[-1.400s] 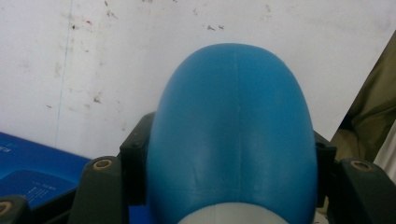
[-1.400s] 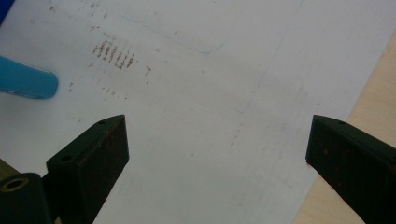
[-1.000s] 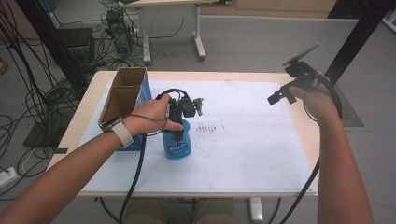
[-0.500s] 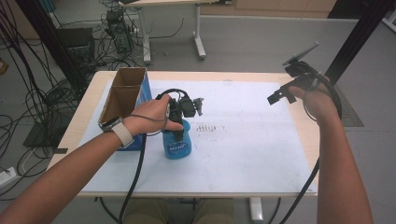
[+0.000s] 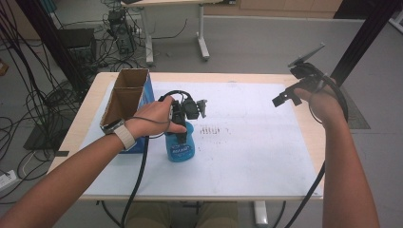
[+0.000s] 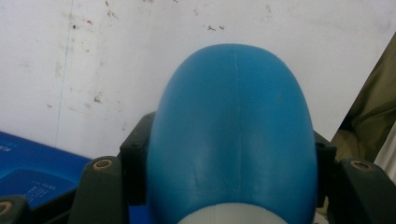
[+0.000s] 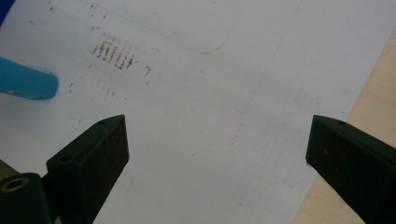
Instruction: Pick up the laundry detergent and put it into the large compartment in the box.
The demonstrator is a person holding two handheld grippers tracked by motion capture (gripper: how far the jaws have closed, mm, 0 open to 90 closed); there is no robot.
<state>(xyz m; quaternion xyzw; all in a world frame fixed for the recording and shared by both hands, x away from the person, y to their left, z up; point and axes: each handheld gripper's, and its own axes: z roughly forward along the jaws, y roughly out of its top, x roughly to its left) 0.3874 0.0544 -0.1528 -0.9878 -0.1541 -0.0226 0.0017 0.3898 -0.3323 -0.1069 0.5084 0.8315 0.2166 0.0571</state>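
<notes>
Far left of the table: a tall open cardboard box with blue printed sides point(image 5: 127, 102), standing upright near the table's left edge, top flaps open, inside looks empty as far as the high view shows.

Just right of it: a rounded blue plastic bottle with a white label point(image 5: 179, 145), upright on the white paper sheet point(image 5: 247, 156) that covers the wooden table point(image 5: 313, 137). The left gripper point(image 5: 183, 124) is clamped on it from above; in the left gripper view the black jaws press both flanks of the blue body point(image 6: 233, 135) (firm hold, no gap visible).

Centre: faint dark scuff marks point(image 5: 211, 129) on the sheet.

Right: right gripper point(image 7: 217, 140) held above the table's right edge, jaws spread wide, nothing between them.

Progress, judged: bottle gripped but apparently not lifted; boxing it, if intended, remains.
</notes>
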